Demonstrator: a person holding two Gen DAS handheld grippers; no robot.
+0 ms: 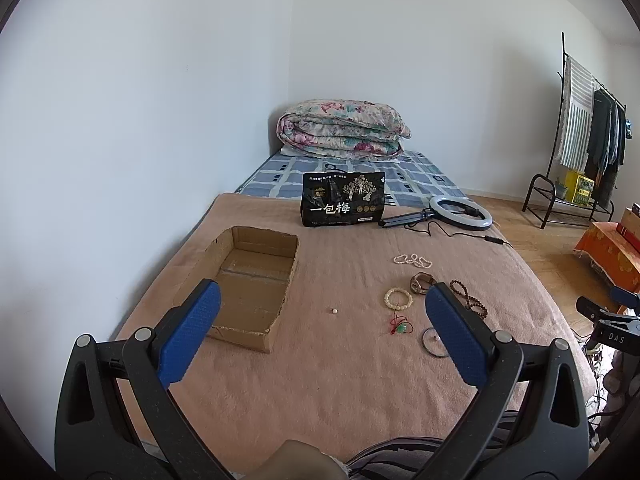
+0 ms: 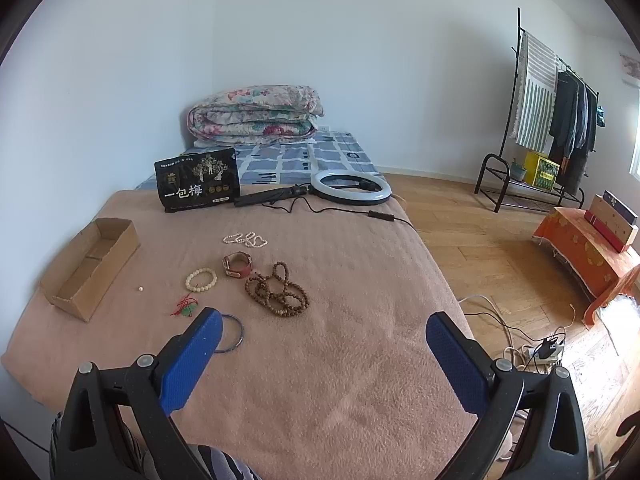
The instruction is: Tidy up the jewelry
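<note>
Lying scattered on the bed's blanket (image 2: 340,360), the jewelry sits ahead and left of the empty, wide-open right tongs (image 2: 324,354), whose left finger nearly touches the thin bangle (image 2: 236,334), while the equally open left tongs (image 1: 322,334) face the cardboard box (image 1: 250,280).

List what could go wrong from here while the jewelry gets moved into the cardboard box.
1. The loose pearl bead is tiny and round; wide jaws may nudge it so it rolls across the blanket.
2. The brown bead necklace lies in tangled loops, so lifting one strand could drag the rest or snag.
3. The thin bangle lies flat on soft fabric, hard to pinch without grabbing blanket too.
</note>
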